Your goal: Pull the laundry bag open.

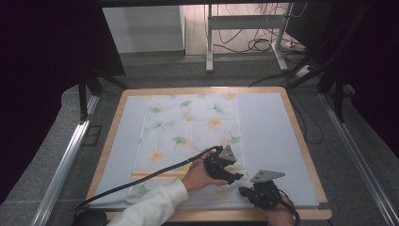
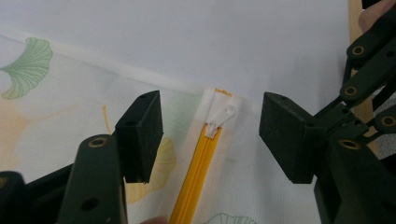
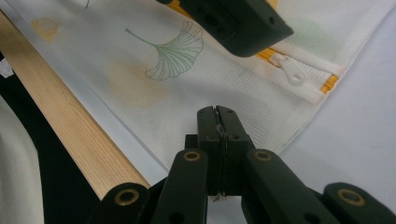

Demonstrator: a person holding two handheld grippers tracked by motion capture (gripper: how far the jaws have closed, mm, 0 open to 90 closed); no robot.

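The pillowcase (image 1: 188, 136) lies flat on the desk (image 1: 301, 136). The right gripper (image 3: 217, 122) has its fingers pressed together, pinching the cloth near the corner. The left gripper (image 2: 210, 135) hovers with fingers spread around the zipper pull (image 2: 219, 117); the pull is not yet gripped, so the zipping remains.

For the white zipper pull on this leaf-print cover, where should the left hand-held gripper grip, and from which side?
Grip the small white pull tab, not the slider body. It lies flat at the closed end of the orange zipper, near the cover's edge, so coming from above with one jaw on each side of the zipper line probably works best. The left hand-held gripper already straddles it, open.
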